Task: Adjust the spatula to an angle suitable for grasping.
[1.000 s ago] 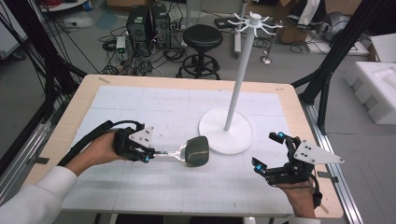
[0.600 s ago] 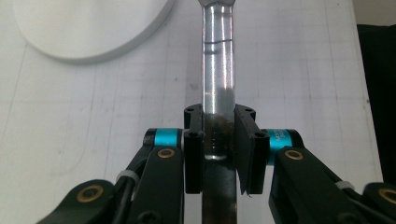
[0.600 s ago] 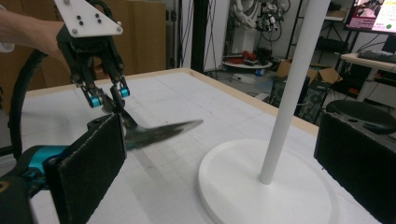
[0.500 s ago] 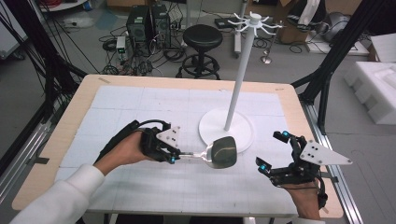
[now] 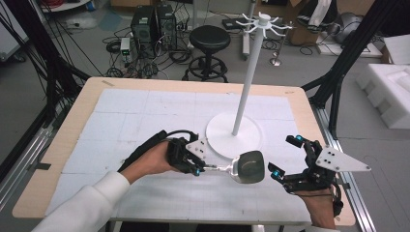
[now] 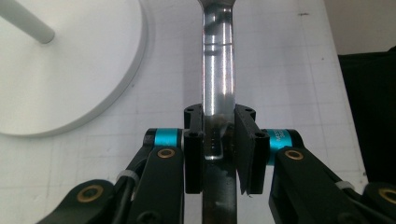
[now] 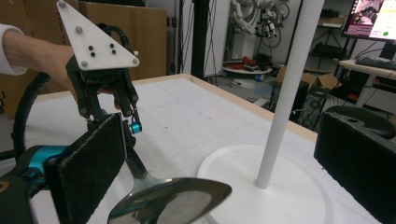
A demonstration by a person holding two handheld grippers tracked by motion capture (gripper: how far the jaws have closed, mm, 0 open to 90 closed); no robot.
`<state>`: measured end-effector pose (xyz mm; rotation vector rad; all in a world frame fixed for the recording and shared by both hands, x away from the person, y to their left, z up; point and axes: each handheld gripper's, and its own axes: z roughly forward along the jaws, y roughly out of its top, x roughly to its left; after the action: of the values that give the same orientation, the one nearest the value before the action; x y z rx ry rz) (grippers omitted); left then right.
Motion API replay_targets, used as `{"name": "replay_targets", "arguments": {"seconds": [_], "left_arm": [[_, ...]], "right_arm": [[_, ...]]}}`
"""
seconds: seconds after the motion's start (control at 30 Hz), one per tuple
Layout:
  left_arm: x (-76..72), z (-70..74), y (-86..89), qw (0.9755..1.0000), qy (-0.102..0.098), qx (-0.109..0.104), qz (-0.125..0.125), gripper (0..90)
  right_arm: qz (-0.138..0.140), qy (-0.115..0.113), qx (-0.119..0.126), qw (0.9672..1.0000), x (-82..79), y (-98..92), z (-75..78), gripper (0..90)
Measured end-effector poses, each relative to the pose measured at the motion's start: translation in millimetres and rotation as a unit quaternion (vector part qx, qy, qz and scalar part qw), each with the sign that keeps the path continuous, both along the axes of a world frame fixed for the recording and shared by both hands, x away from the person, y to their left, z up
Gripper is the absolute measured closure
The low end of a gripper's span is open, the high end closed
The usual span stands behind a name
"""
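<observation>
A shiny metal serving spoon point(image 5: 249, 166) hovers just above the white mat, its broad head pointing right. My left gripper point(image 5: 199, 169) is shut on its flat handle point(image 6: 217, 70), and the pads press both sides of it in the left gripper view point(image 6: 218, 140). My right gripper point(image 5: 285, 157) stands open just right of the spoon head with nothing between its jaws. In the right gripper view point(image 7: 219, 154) the spoon head point(image 7: 173, 200) lies low between the two black pads, with the left gripper point(image 7: 128, 123) behind it.
A white rack stand with a round base point(image 5: 234, 135) and a tall pole point(image 5: 246, 82) rises mid-table, just behind the spoon. The wooden table edge point(image 5: 333, 183) runs close to the right hand. A stool point(image 5: 209, 41) and cables lie beyond the table.
The left hand has carried the spoon to the right, so its head now lies close to the right gripper. The right hand has hardly moved.
</observation>
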<state>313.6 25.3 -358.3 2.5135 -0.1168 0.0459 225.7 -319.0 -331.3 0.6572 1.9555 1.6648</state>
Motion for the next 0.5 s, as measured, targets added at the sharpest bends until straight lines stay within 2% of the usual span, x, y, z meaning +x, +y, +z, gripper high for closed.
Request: {"name": "replay_targets", "arguments": {"seconds": [0.5], "left_arm": [[0.1,-25.6,-39.1,0.9998,0.017,0.001,-0.007,75.0]], "right_arm": [[-0.002,0.000,0.002,1.0000,0.2,-3.3,-0.6,1.4]]}}
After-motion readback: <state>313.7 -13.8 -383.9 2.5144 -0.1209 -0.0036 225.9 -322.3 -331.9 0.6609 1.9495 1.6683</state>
